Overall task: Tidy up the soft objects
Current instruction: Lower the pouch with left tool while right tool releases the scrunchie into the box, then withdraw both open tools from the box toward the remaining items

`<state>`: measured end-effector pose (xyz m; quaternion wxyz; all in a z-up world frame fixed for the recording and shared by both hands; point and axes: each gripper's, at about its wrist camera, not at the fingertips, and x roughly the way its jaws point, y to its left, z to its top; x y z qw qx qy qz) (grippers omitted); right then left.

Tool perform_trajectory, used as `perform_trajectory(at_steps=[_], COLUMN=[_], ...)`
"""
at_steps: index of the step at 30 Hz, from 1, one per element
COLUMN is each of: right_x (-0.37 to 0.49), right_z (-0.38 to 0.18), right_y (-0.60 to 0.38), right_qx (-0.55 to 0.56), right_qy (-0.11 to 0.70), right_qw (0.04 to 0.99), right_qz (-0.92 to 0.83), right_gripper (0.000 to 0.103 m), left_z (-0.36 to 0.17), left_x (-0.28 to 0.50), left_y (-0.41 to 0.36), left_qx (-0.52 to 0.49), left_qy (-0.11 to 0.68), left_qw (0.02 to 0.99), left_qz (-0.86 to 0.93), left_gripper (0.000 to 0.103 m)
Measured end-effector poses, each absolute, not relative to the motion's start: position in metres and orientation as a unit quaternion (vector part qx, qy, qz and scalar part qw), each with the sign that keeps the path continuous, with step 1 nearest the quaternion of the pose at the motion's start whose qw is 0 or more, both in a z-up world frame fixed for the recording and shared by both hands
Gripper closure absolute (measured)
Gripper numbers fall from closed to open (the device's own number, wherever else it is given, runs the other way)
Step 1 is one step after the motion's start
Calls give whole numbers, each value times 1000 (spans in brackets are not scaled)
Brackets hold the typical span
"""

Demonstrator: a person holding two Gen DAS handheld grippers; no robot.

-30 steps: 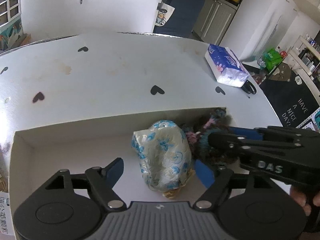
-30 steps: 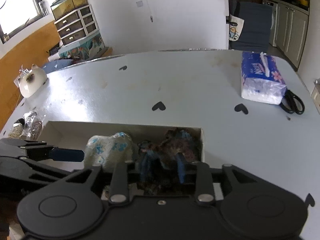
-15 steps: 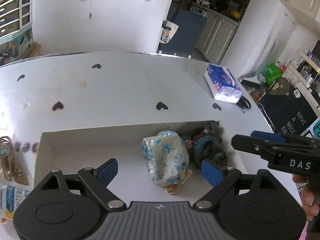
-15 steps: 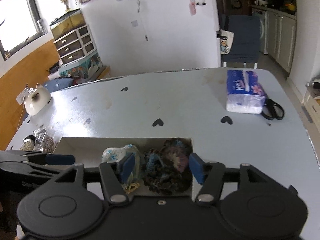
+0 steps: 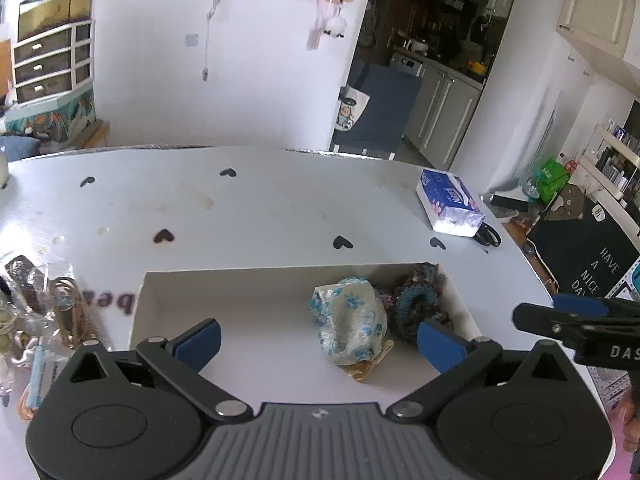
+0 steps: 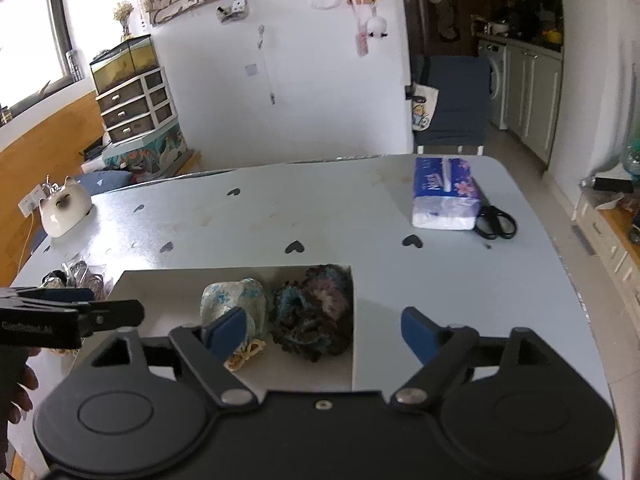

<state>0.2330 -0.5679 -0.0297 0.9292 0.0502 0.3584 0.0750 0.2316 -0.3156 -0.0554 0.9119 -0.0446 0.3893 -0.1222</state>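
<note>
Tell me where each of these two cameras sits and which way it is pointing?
Left wrist: rides on the left gripper, looking down over its opening blue-padded jaws into the shallow white cardboard box; the right gripper and some fingers show at right.
Right wrist: rides on the right gripper, jaws opening, nothing between; left gripper at left.
Shared: the box, blue-flowered cloth bundle, dark crocheted yarn scrunchies, blue tissue pack.

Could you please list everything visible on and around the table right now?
Box: one, white, open, near table edge.
Floral bundle: one, blue-white, in box.
Crocheted scrunchies: dark multicolour pile, box's right end.
Tissue pack: one, blue-white, far right.
Scissors: one, black, beside the pack.
Cat figurine: one, white, far left.
Packaged trinkets: several, left of box.
Table: white, heart marks.
Left gripper: opening, empty.
Right gripper: opening, empty.
</note>
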Motion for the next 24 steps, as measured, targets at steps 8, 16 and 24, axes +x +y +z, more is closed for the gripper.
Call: perform_trajectory(at_steps=[8, 16, 24], right_x=[202, 187, 178], right_z=[-28, -31, -34], right_y=[-566, -563, -556], right_qx=[43, 37, 38], right_qy=[338, 326, 323], right_qw=[939, 944, 945], right_qz=[54, 31, 21], right_gripper=[0, 0, 0], left_z=[-54, -53, -54], left_x=[208, 192, 181], left_y=[-309, -304, -291], left_qx=[-35, -28, -30], left_qy=[373, 366, 362], left_qw=[920, 923, 926], left_qz=[-115, -114, -106], left_gripper=[0, 0, 0])
